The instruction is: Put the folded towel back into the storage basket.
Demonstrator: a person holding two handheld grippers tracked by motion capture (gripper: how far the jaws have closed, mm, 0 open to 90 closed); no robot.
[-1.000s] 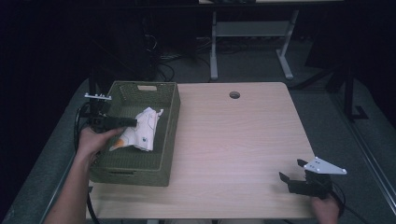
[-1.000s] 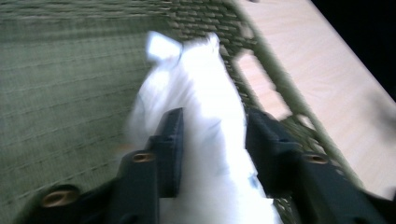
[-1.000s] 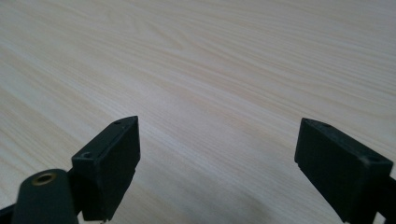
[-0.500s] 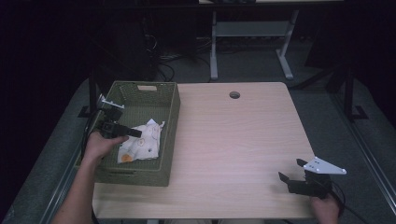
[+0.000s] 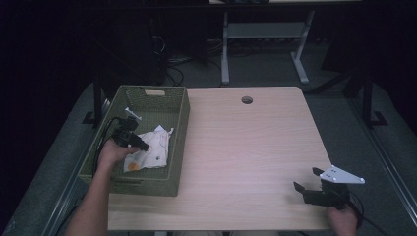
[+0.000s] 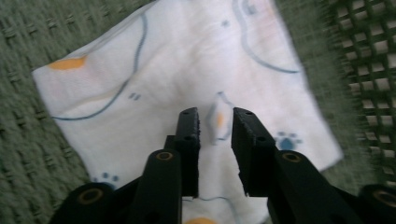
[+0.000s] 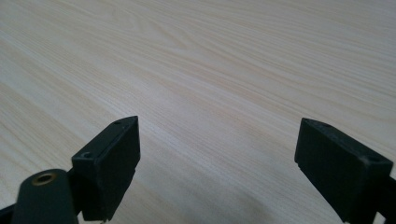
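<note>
Left gripper [image 5: 138,144] sits inside the green woven basket [image 5: 179,123], jaws slightly parted with a raised fold of the white printed cloth [image 6: 187,70] between them, while right gripper [image 5: 307,191] rests wide open on the wooden table [image 5: 246,147].

I can read no text, label, brand name or number anywhere from here. The white cloth [image 6: 187,70] in the green basket [image 5: 179,123] at the left of the bench [image 5: 246,147] carries only printed pictures: blue paw prints, thin blue curved lines and orange patches, no letters that I can make out. The basket's walls and the bare wood on the right show no markings I can read
</note>
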